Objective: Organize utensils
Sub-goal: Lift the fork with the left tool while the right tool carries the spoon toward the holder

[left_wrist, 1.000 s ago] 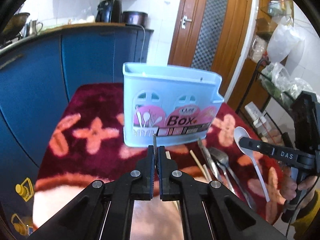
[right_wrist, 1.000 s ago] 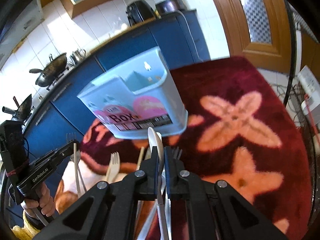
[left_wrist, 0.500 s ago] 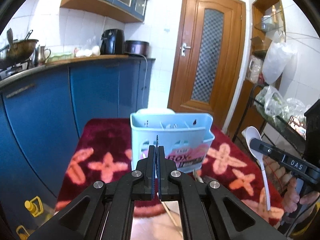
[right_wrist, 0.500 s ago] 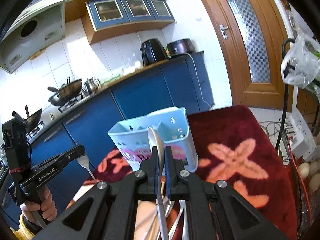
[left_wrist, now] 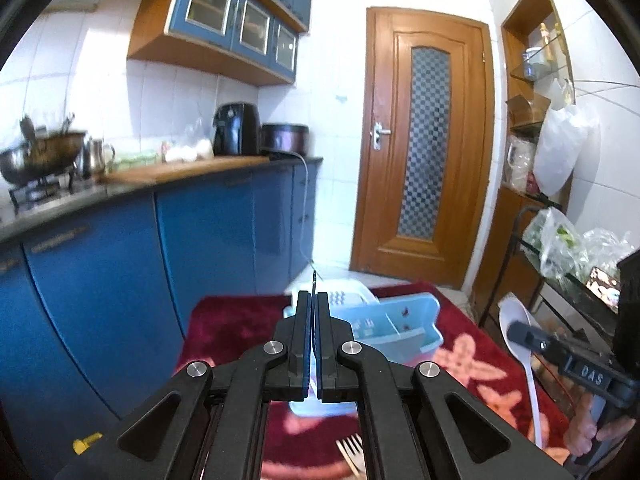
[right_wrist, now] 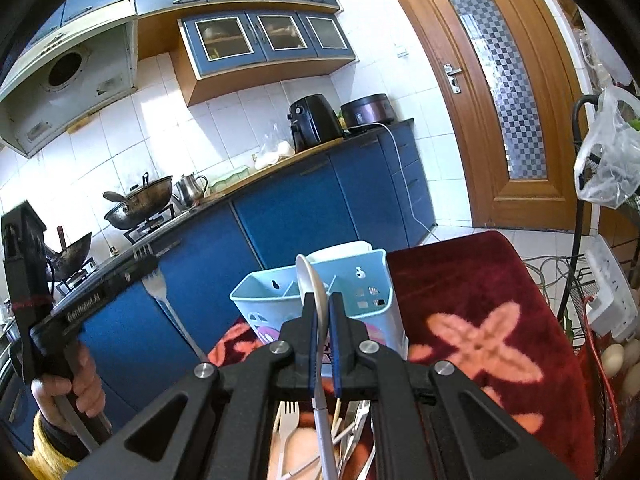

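A light blue utensil box (left_wrist: 394, 328) with compartments stands on the red flowered cloth (left_wrist: 232, 320); it also shows in the right wrist view (right_wrist: 360, 292). My left gripper (left_wrist: 314, 308) is shut on a metal fork (right_wrist: 158, 286), seen edge-on (left_wrist: 314, 280), and holds it above the box. My right gripper (right_wrist: 321, 312) is shut on a white spoon (right_wrist: 311, 280), raised above the box's near side; the spoon also shows in the left wrist view (left_wrist: 516, 328). Loose utensils (right_wrist: 290, 420) lie on the cloth below.
Blue kitchen cabinets (left_wrist: 200, 240) and a counter with pots run along the left. A wooden door (left_wrist: 424, 152) is behind. A metal rack with bags (left_wrist: 560, 240) stands to the right. A wooden fork (left_wrist: 352, 452) lies on the cloth.
Both grippers have risen with their utensils from table level to above the box, which now sits low in both views.
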`<action>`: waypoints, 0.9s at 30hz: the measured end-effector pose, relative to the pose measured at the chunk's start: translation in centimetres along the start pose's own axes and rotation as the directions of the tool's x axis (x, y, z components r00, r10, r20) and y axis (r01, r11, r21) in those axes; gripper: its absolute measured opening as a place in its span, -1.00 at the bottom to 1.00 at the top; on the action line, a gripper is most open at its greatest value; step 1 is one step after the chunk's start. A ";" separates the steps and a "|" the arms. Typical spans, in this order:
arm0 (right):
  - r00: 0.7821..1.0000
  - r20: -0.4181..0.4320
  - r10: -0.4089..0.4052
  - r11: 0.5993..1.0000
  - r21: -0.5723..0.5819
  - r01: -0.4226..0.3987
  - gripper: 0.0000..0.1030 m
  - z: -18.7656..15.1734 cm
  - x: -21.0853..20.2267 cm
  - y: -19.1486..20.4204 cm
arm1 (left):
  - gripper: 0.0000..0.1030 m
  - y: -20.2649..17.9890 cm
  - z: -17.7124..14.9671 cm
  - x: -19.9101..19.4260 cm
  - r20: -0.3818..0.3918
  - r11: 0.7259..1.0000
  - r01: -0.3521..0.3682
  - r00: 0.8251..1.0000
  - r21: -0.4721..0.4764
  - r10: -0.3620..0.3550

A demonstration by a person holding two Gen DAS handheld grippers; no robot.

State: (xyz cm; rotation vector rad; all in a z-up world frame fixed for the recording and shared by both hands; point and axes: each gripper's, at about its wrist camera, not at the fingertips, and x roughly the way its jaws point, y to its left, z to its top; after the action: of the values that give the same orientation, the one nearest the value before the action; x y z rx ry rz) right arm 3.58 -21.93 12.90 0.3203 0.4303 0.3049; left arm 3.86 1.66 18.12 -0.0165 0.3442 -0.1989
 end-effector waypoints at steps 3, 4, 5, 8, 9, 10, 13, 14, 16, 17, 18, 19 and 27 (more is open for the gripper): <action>1.000 0.007 0.000 1.000 -0.008 0.000 -0.87 0.2 0.2 0.1 | -0.98 0.0 1.7 -0.2 0.047 0.999 -0.036 0.998 0.030 0.035; 1.000 0.007 0.001 1.000 -0.008 -0.001 -0.87 0.3 0.2 0.1 | -0.98 0.0 2.3 -0.1 0.062 0.998 -0.047 0.997 0.039 0.044; 1.000 0.008 0.002 1.000 -0.008 -0.002 -0.87 0.4 0.3 0.2 | -0.98 0.1 2.8 -0.1 0.074 0.998 -0.054 0.996 0.044 0.051; 1.000 0.010 0.002 1.000 -0.008 -0.002 -0.87 0.5 0.5 0.1 | -0.98 0.2 4.4 0.0 0.117 0.995 -0.087 0.990 0.055 0.080; 1.000 0.011 0.001 1.000 -0.008 -0.001 -0.87 0.6 0.6 0.1 | -0.98 0.3 4.9 0.1 0.128 0.994 -0.096 0.988 0.056 0.088; 1.000 0.010 0.000 1.000 -0.008 0.000 -0.87 0.6 0.7 0.1 | -0.98 0.4 5.3 0.4 0.140 0.992 -0.108 0.985 0.058 0.099; 1.000 0.011 0.002 1.000 -0.005 -0.002 -0.87 0.8 0.8 0.1 | -0.98 0.5 6.1 1.4 0.148 0.989 -0.134 0.981 0.062 0.123; 1.000 0.012 0.002 1.000 -0.005 -0.002 -0.87 0.8 0.8 0.1 | -0.98 0.6 6.3 1.9 0.147 0.988 -0.142 0.980 0.062 0.132; 1.000 0.013 0.000 1.000 -0.002 0.000 -0.87 0.9 1.2 -0.1 | -0.98 0.6 6.4 3.1 0.142 0.985 -0.158 0.979 0.066 0.147; 1.000 0.016 0.000 1.000 0.000 0.000 -0.87 1.0 1.4 -0.2 | -0.98 0.8 6.4 3.9 0.139 0.984 -0.167 0.978 0.069 0.156; 1.000 0.017 -0.001 1.000 0.000 0.001 -0.87 1.1 1.5 -0.2 | -0.98 0.8 6.3 4.4 0.137 0.982 -0.173 0.977 0.071 0.163; 1.000 0.020 -0.001 1.000 0.002 0.001 -0.87 1.2 1.7 -0.3 | -0.98 0.9 6.2 5.1 0.139 0.980 -0.185 0.975 0.074 0.174; 0.998 0.055 0.003 1.000 0.006 -0.003 -0.87 3.3 4.2 -0.9 | -0.98 1.3 5.2 8.8 0.084 0.985 -0.160 0.985 0.070 0.154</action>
State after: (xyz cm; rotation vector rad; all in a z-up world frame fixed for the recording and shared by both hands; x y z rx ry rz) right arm 8.91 -22.08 13.95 0.3348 0.3763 0.2968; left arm 13.93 1.09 20.01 0.0779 0.2577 -0.0550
